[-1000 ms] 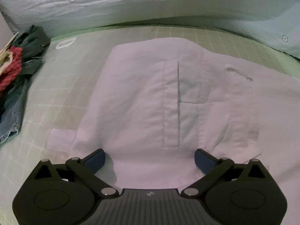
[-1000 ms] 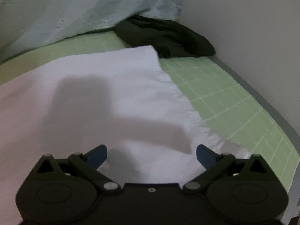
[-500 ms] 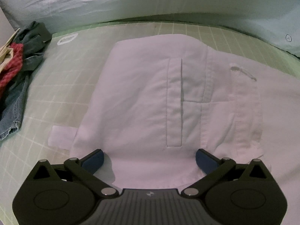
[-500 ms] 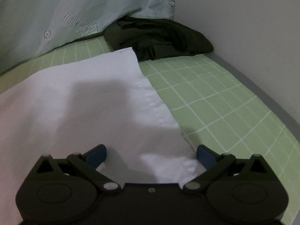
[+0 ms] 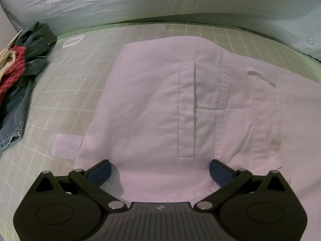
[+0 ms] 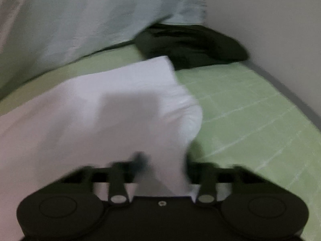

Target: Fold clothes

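Note:
A white shirt (image 5: 150,100) lies spread on the green gridded mat (image 5: 60,84), with a stitched placket running down its middle. My left gripper (image 5: 159,170) hovers over the shirt's near hem, open, its blue pads wide apart and the cloth flat between them. In the right wrist view, which is blurred, the shirt's right edge (image 6: 176,108) is bunched up. My right gripper (image 6: 164,162) has its jaws closing on that gathered corner, and the fabric fills the gap between the fingers.
A heap of clothes (image 5: 18,80) with red, dark and denim pieces lies at the mat's left edge. A dark garment (image 6: 190,42) sits at the far right corner by the wall (image 6: 270,20). Pale bedding (image 5: 160,2) with carrot prints rises behind the mat.
My right gripper's jaws went from wide apart to drawn in on the shirt's right corner, which has bunched and lifted. The left gripper and the cloth under it look the same.

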`<state>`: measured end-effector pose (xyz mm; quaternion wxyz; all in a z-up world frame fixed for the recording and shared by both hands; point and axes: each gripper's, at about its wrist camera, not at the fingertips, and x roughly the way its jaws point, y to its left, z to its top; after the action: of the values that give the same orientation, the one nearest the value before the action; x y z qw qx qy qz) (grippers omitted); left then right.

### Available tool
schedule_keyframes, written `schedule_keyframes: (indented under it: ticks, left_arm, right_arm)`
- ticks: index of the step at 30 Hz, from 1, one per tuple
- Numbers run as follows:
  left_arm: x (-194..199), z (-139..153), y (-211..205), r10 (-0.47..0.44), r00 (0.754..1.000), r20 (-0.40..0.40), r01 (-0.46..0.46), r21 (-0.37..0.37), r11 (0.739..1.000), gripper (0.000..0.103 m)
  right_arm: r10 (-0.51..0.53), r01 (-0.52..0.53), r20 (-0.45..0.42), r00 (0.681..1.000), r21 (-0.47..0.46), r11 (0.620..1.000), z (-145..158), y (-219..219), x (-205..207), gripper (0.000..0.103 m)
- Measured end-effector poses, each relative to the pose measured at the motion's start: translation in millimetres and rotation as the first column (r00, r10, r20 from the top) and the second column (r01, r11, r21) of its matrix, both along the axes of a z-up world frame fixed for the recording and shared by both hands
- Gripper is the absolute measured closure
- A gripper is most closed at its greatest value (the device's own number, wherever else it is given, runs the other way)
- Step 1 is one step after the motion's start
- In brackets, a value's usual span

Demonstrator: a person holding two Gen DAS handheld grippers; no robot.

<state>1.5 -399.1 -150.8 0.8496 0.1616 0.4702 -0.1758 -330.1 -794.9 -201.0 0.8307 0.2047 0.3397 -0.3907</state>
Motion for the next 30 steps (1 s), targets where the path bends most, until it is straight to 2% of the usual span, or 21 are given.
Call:
schedule_keyframes:
  ticks: [4, 6, 12, 18, 21, 26, 28, 30]
  left_arm:
    - [1, 0, 0, -0.003, 1.0, -0.005, 0.003, 0.001, 1.0, 0.0]
    - [1, 1, 2, -0.005, 1.0, -0.009, 0.005, -0.001, 1.0, 0.0]
    - [8, 0, 5, -0.029, 0.999, -0.034, 0.029, -0.011, 1.0, 0.0]
    - [12, -2, 9, -0.094, 0.994, -0.052, 0.094, -0.007, 0.996, 0.0]
    - [13, -4, 13, -0.127, 0.991, -0.052, 0.126, -0.015, 0.992, 0.0]
    - [16, -6, 15, -0.165, 0.985, -0.057, 0.164, -0.029, 0.986, 0.0]
    - [18, -7, 18, -0.182, 0.981, -0.061, 0.181, -0.035, 0.983, 0.0]
    - [20, -8, 19, -0.196, 0.979, -0.063, 0.193, -0.04, 0.98, 0.0]
  right_arm:
    - [0.02, -0.03, -0.111, 0.994, -0.083, 0.996, 5, 14, 21, 0.088]
    - [0.031, -0.047, -0.131, 0.991, -0.124, 0.991, 14, 22, 29, 0.089]
    - [0.046, -0.052, -0.037, 0.998, -0.193, 0.98, 59, 50, 49, 0.089]
    - [0.17, -0.154, 0.046, 0.984, -0.24, 0.958, 92, 112, 96, 0.089]
    - [0.252, -0.235, 0.063, 0.966, -0.203, 0.951, 84, 149, 124, 0.088]
    - [0.383, -0.385, -0.058, 0.922, -0.045, 0.922, 27, 198, 161, 0.081]
    - [0.425, -0.427, -0.095, 0.9, -0.004, 0.904, 11, 213, 172, 0.071]
    - [0.43, -0.433, -0.084, 0.899, -0.02, 0.901, 16, 214, 171, 0.061]
